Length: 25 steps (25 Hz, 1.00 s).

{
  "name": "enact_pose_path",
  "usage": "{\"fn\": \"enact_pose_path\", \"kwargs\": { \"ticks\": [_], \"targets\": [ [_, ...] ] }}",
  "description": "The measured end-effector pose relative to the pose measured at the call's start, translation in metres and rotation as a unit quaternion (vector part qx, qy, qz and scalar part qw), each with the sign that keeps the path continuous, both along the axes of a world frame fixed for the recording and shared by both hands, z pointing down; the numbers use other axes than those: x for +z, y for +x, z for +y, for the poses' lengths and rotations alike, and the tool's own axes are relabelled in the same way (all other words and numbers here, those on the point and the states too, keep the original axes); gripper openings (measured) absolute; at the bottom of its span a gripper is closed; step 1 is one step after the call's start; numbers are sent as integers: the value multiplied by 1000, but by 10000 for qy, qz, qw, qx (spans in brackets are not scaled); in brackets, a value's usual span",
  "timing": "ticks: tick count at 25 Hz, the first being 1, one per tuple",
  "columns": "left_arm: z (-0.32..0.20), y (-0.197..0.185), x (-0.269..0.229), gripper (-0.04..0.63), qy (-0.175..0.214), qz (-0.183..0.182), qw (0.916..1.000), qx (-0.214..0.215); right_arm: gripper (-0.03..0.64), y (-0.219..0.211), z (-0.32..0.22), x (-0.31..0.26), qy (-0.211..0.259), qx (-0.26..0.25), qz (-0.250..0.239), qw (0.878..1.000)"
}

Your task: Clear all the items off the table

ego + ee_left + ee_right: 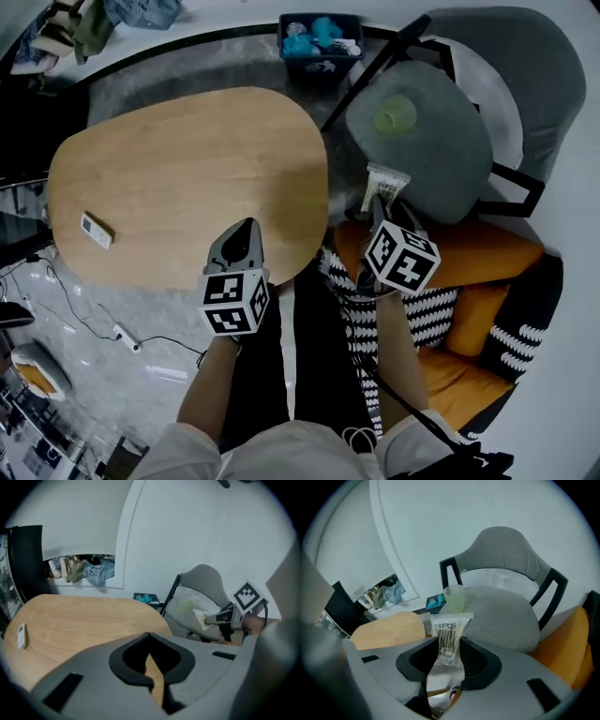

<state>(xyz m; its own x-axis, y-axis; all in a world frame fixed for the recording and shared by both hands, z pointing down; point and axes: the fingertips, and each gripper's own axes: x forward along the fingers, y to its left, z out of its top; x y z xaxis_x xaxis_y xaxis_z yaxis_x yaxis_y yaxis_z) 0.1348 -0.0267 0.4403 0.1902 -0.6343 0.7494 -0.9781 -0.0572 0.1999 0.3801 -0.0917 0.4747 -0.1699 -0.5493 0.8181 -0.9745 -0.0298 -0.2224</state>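
Clear packet point(448, 632) with printed barcode clamped between jaws of right tool point(450, 656), held over grey chair seat point(441, 159) just right of tabletop point(187, 159). Pale green cup point(396, 114) resting farther back on that seat. Left tool point(149, 641) closed on nothing, above near tabletop edge. Small white remote point(97, 230) lying near tabletop's left end.

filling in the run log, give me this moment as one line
left gripper: shut, empty | right gripper: shut on plastic packet, near chair seat | on table: white remote
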Motion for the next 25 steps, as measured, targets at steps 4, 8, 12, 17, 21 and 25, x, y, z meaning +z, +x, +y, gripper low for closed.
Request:
{"fn": "enact_pose_path", "kwargs": {
  "ticks": [4, 8, 12, 17, 21, 25],
  "targets": [
    [-6, 28, 0, 0, -22, -35, 9998, 168, 162, 35, 4, 0, -45, 242, -23, 9997],
    [-11, 47, 6, 0, -115, -18, 9998, 178, 163, 65, 0, 0, -89, 353, 38, 9993],
    [-19, 59, 9, 0, -156, -40, 9997, 200, 163, 87, -16, 6, -79, 447, 67, 9989],
    [-35, 72, 17, 0, -187, -123, 9995, 221, 163, 112, -47, 25, -80, 511, 61, 9986],
    [-48, 73, 27, 0, -253, -181, 9994, 148, 163, 122, -76, 43, -98, 513, 62, 9986],
    [-49, 77, 44, 0, -430, -180, 9988, 115, 164, 127, -97, 61, -98, 447, 54, 9989]
  ]
}}
